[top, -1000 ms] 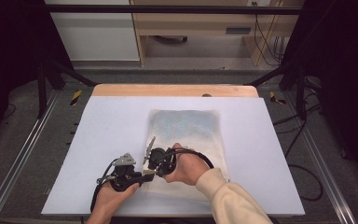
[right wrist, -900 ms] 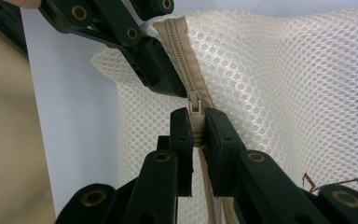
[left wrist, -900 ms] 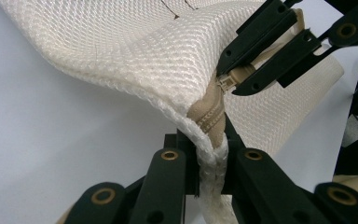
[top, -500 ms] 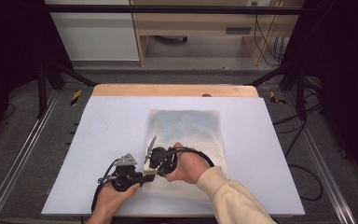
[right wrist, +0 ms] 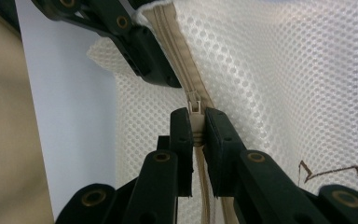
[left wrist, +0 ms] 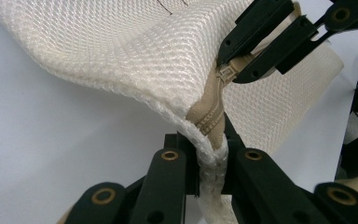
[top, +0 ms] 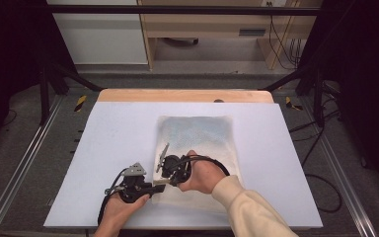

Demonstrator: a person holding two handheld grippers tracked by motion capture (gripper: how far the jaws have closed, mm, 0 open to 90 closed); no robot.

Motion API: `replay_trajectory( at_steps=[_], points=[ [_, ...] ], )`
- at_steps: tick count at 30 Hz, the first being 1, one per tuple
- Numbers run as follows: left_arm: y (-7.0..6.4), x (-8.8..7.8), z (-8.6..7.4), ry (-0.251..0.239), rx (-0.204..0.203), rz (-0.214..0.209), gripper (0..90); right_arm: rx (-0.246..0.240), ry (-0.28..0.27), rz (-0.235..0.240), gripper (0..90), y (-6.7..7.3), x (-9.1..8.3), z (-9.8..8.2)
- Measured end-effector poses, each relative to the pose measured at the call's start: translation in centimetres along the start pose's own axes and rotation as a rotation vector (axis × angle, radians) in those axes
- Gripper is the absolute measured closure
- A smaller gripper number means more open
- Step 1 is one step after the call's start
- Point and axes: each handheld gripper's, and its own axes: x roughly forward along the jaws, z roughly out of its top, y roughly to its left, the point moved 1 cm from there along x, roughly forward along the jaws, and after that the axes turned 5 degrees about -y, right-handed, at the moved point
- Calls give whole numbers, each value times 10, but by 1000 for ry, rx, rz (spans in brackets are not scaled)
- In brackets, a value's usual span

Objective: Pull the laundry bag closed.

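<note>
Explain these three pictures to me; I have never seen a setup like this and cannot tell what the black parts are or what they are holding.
No robot is at work here: a person holds a hand tool with two black jaws in each hand. The high view looks down from above the table, with the left gripper and the right gripper close together near its front edge. The other two pictures come from small cameras riding on each tool, looking along its jaws. On the table lies a cream mesh bag with a beige zipper. In the left gripper view the jaws pinch the bag's corner where the zipper ends. In the right gripper view the jaws are closed on the zipper pull.
</note>
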Motion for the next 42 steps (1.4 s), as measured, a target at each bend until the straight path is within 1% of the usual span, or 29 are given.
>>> replay_trajectory(
  at_steps=[1, 2, 5, 6, 11, 13, 15, 16, 18, 21, 23, 24, 25, 26, 30, 33, 35, 36, 38, 41, 42],
  points=[
    [0, 0, 0, 0, 0, 0, 847, 16, -3, 0, 823, 1, -1, 0],
    [0, 0, 0, -4, -1, 0, 847, 5, 2, -1, 823, -1, -1, -1],
    [0, -1, 0, -6, 0, -2, 847, 7, -4, -1, 822, -2, -2, -3],
    [0, -1, 1, -6, 1, -3, 847, 20, 1, -2, 822, -2, -3, -4],
    [-2, 0, 0, -4, -1, -4, 847, 17, 2, -4, 822, -5, -6, -10],
    [-3, 1, -1, -1, -2, -8, 847, 34, -2, -10, 822, -4, -8, -15],
    [-4, 3, -1, 6, 0, -9, 847, 37, -5, -10, 822, -4, -8, -17],
    [-4, 3, -2, 8, 6, -6, 847, 29, -5, -24, 822, -4, -9, -21],
    [-4, 3, -3, 12, 8, -1, 847, 44, -1, -40, 823, -3, -10, -24],
    [-5, 4, -3, 13, 5, 1, 847, 45, -4, -46, 823, -2, -12, -28],
    [-5, 3, -3, 13, 7, 1, 847, 57, -5, -63, 823, -1, -14, -31],
    [-6, 3, -3, 14, 16, 6, 847, 61, -9, -67, 823, 0, -15, -32],
    [-6, 3, -3, 14, 19, 7, 847, 56, -9, -70, 823, 1, -16, -34],
    [-6, 4, -3, 15, 17, 4, 847, 60, -12, -73, 822, 1, -17, -35],
    [-8, 5, -3, 18, 19, -2, 847, 78, -21, -67, 822, 0, -17, -40],
    [-8, 6, -3, 20, 23, -2, 847, 76, -24, -61, 822, 0, -16, -42],
    [-7, 7, -3, 19, 18, -3, 847, 78, -24, -61, 822, 0, -16, -42],
    [-8, 7, -3, 17, 16, -2, 847, 70, -27, -63, 822, -2, -16, -42],
    [-8, 6, -2, 20, 25, 1, 848, 78, -26, -66, 822, -2, -16, -43],
    [-8, 6, -2, 18, 21, 2, 847, 85, -26, -69, 823, -2, -17, -44],
    [-8, 6, -2, 21, 27, 0, 848, 84, -26, -71, 823, -2, -18, -47]
  ],
)
